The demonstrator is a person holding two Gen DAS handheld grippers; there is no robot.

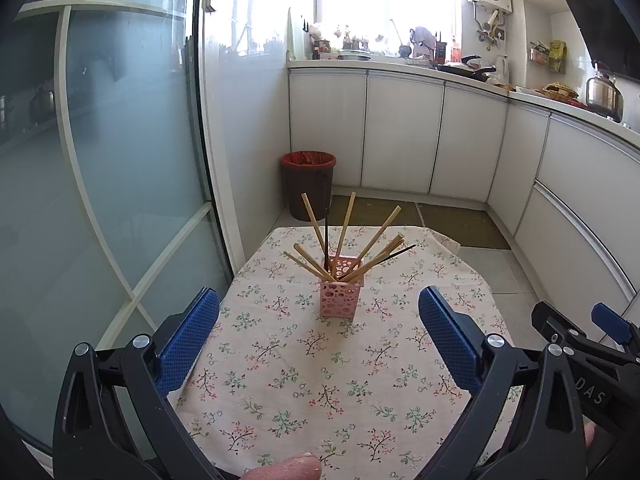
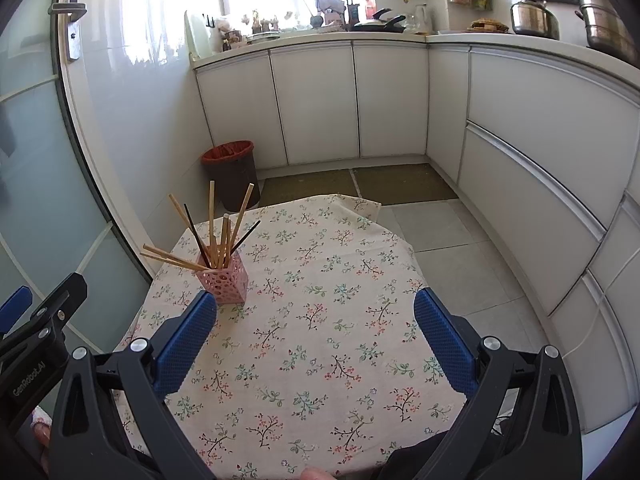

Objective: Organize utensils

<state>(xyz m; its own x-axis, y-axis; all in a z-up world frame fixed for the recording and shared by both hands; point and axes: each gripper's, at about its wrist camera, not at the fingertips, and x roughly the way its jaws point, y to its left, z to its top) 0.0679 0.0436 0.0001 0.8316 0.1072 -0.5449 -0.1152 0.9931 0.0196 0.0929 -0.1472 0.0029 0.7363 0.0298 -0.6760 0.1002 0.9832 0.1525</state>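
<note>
Table: a small table under a floral tablecloth [image 1: 340,392], standing beside a frosted glass door [image 1: 120,160].
Holder: a pink perforated utensil holder [image 1: 341,290] upright on the cloth, toward the far left part of the table as seen from the right wrist view [image 2: 224,278].
Chopsticks: a fanned bundle of bamboo chopsticks [image 1: 344,232] standing in the holder, with two dark ones among them; all lean outward in different directions.
Left gripper [image 1: 320,320]: jaws spread wide, nothing between the blue pads [image 1: 188,340]; it hangs over the near side of the table, facing the holder and apart from it.
Right gripper [image 2: 316,320]: jaws likewise wide apart and empty, over the cloth, with the holder just beyond its left pad [image 2: 184,344].
Surroundings: a dark bin with a red liner [image 1: 308,184] on the floor past the table; white cabinets [image 1: 404,136] under a cluttered counter.
</note>
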